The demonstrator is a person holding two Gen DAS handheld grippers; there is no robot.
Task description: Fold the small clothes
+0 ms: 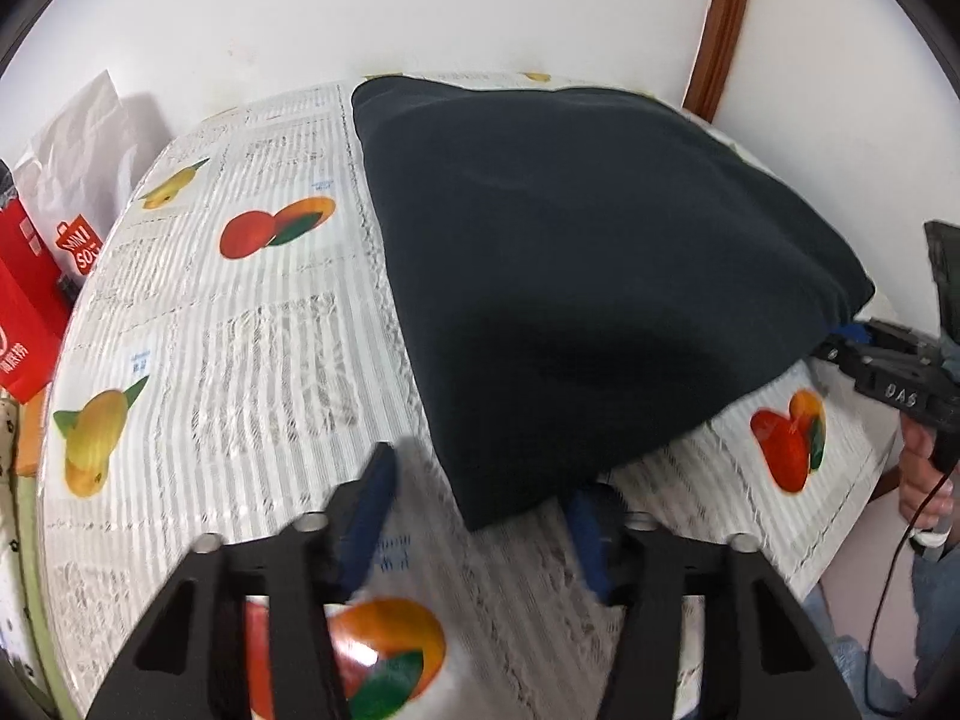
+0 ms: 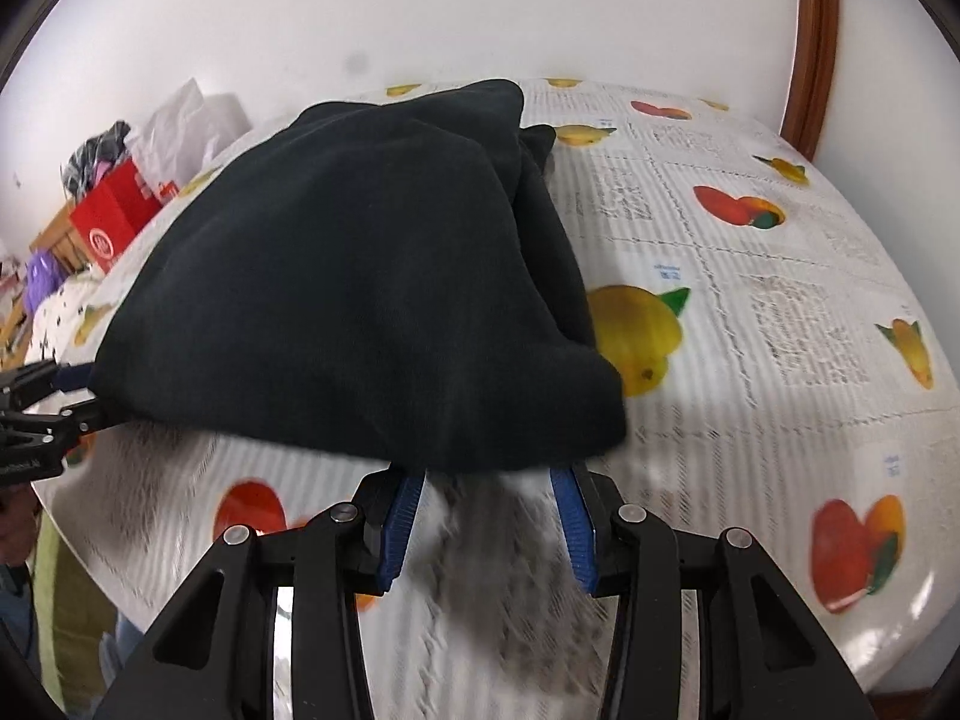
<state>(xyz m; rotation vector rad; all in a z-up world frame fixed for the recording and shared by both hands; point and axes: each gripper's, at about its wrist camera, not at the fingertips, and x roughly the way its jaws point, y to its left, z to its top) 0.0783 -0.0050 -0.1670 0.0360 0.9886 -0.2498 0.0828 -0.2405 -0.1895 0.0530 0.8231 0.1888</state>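
Dark garment (image 1: 600,276) lies on the desk (image 1: 240,312), which wears a newsprint-and-fruit cloth. It sits toward the far half, already doubled over, with its near edge lifted off the surface.

Left side: red bag (image 1: 24,312) and white paper bag (image 1: 78,138) stand beyond the desk's left rim, apart from the garment.

Left tongs (image 1: 480,516): spread. One blue pad is clear of the cloth on its left; the other is tucked under the garment's near left corner. No pinch visible. In the right wrist view these tongs sit at the garment's left corner, and contact there is too small to judge.

Right tongs (image 2: 489,516): spread, the garment's near hem draped over the tips. Whether the pads press on cloth is hidden under the hem; the visible gap suggests no grip.

Risks, as a guess:
- With neither corner held, the lifted edge could flop down crooked and the layers slide apart, spoiling the fold.
- A close from this position could catch only the top layer, since the stacked layers at the right edge are uneven.
- Blur at both tips suggests moving hands; a dragging pad could pull the desk cloth along.

Pose: both tongs angle steeply down toward the desk from its near side, one at each near corner. A hand (image 1: 924,480) grips the right tool's handle, cable trailing below.
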